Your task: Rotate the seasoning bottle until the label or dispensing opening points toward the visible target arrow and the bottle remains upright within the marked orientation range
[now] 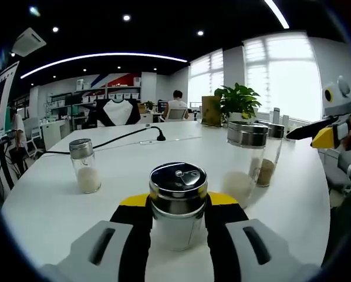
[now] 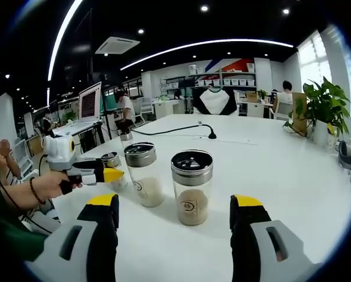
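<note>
1. The left tongs [image 1: 178, 226] stand around a seasoning bottle [image 1: 178, 202], one jaw on each side of the glass body. The jaws look pressed against the glass, so I judge the bottle is held. Its long axis is upright, straight up between the jaws.

2. The right tongs [image 2: 174, 226] are wide and hold nothing. In front of them, a little apart, stands a bottle with brown powder [image 2: 192, 187], and just beside that, on its left, a bottle with white powder [image 2: 144, 174]. The left tongs [image 2: 113, 174] come into this view from the left, held by a hand [image 2: 49, 185].

3. So the left tongs are the nearer ones to the gripped bottle; the right tongs [image 1: 319, 134] show far to its right, well apart from it.

4. The gripped bottle is clear glass with a shiny metal lid. The lid has a small dispensing part on top. I cannot read any label on it, and I see no target arrow on the white surface [image 1: 58, 205].

5. Behind the gripped bottle, on its left, stands a small shaker with white grains [image 1: 85, 165].

6. My judgement: the turn about the upright axis is the step in hand, and tilting is the risk.
</note>
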The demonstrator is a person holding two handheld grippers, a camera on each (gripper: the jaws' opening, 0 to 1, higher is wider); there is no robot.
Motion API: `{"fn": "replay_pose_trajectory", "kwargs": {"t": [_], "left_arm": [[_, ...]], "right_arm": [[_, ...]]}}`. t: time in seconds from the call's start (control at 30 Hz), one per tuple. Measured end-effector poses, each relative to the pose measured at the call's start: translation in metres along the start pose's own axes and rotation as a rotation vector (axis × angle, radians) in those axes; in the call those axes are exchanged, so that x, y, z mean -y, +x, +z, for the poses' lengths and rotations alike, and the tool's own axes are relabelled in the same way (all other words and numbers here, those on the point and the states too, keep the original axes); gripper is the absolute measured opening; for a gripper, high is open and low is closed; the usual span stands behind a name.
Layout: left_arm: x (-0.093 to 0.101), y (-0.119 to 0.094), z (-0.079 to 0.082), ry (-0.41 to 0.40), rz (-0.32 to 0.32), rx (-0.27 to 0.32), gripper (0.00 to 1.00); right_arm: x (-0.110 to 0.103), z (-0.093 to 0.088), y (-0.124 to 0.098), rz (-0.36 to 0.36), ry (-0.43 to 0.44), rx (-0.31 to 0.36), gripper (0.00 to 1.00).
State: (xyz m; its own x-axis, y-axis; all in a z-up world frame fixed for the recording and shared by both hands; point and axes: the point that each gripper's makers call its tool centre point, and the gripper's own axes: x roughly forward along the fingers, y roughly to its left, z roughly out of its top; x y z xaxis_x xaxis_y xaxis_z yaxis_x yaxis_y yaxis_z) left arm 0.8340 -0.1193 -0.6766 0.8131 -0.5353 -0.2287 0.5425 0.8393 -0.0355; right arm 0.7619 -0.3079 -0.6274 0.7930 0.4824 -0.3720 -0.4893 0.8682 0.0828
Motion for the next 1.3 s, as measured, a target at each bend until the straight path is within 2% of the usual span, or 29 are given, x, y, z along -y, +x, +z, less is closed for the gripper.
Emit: {"fn": "replay_pose_trajectory", "kwargs": {"t": [0.4,0.5,0.53,0.7,1.3], "left_arm": [[0.003,0.001,0.0,0.029,-0.104,-0.011,0.37],[0.005,0.001,-0.002,0.086,-0.133,-0.041,0.36],[0.004,0.002,-0.004,0.142,-0.137,-0.062,0.36],[0.008,0.003,-0.004,0.088,-0.182,-0.05,0.36],[0.012,0.002,-0.003,0.093,-0.304,-0.026,0.36]], "right_arm": [[-0.002,0.001,0.001,0.007,-0.004,0.004,0.78],[-0.002,0.001,0.0,0.008,-0.004,0.007,0.78],[-0.002,0.002,0.0,0.01,-0.002,0.01,0.78],[-0.001,0.0,0.001,0.009,0.001,0.004,0.78],[0.001,-0.004,-0.001,-0.001,0.003,-0.009,0.78]]}}
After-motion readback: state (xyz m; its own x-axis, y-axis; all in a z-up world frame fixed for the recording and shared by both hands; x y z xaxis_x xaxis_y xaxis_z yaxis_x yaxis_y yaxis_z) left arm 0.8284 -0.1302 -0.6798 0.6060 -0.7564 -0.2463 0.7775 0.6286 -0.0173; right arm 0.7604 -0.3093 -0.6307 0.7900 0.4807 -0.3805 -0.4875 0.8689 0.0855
